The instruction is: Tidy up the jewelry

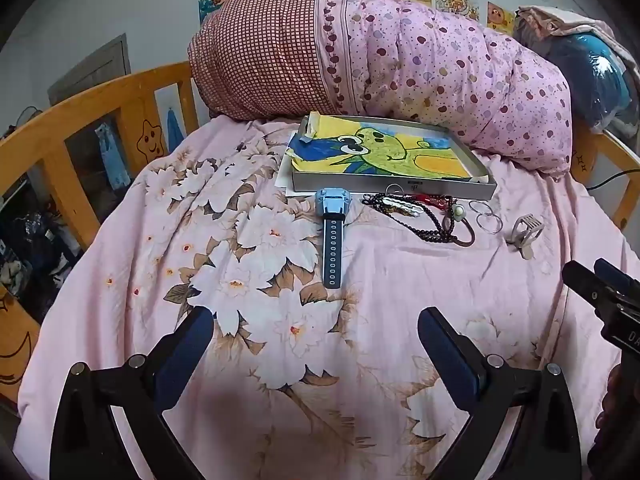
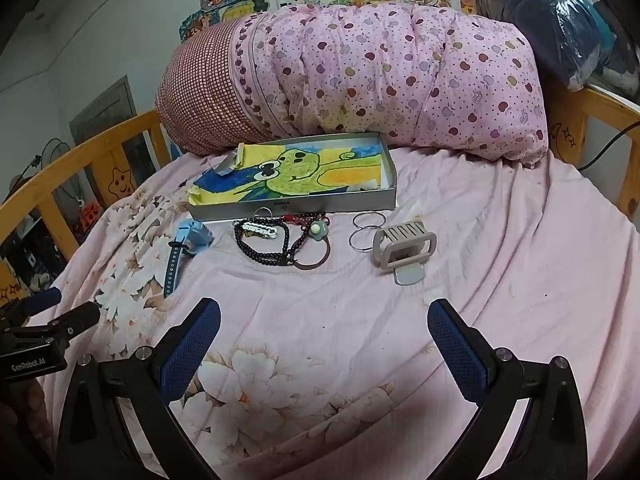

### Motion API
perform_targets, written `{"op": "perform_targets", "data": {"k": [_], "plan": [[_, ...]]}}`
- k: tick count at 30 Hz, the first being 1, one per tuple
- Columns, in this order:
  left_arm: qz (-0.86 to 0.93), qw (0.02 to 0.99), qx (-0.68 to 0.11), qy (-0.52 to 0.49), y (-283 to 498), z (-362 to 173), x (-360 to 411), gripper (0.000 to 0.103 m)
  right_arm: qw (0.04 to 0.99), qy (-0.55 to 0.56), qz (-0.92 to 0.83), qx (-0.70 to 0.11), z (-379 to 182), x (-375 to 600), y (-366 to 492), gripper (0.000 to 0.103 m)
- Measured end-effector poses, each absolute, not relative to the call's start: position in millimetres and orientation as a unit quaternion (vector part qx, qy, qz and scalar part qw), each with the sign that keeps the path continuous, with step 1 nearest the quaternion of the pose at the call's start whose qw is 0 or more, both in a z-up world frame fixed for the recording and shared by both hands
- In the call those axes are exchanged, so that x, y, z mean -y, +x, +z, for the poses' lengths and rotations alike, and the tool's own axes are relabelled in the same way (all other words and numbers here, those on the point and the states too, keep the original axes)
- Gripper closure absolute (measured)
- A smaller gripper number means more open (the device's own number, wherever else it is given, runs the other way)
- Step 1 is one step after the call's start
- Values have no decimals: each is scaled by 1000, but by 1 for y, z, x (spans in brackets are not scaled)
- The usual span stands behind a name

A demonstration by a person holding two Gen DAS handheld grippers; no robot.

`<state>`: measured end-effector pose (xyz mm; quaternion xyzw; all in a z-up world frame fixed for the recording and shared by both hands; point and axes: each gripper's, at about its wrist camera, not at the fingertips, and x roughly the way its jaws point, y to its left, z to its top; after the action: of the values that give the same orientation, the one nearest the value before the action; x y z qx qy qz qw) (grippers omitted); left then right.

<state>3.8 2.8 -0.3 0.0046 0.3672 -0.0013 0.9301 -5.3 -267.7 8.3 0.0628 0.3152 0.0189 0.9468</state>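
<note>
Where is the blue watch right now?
The blue watch lies on the pink bedspread, just in front of the grey tray, left of the black bead necklace in both views.

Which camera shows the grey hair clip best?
The right wrist view: the hair clip lies near the middle, its teeth and tab clear. In the left wrist view the clip is small, far right, seen at an angle.

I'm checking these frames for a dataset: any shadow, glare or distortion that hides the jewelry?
Left wrist view: fisheye bends the bed rail; a shadow lies between the left hand-held gripper fingers, short of the watch.
Right wrist view: same bending; glare only on the plastic bag; the beads are sharp.
</note>
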Motion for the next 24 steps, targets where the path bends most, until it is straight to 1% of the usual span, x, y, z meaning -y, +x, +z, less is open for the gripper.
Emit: {"op": "perform_targets", "data": {"k": [24], "plan": [[0, 930, -367, 4, 1, -2, -3, 0, 947, 64, 16, -316, 7, 268, -5, 1]]}}
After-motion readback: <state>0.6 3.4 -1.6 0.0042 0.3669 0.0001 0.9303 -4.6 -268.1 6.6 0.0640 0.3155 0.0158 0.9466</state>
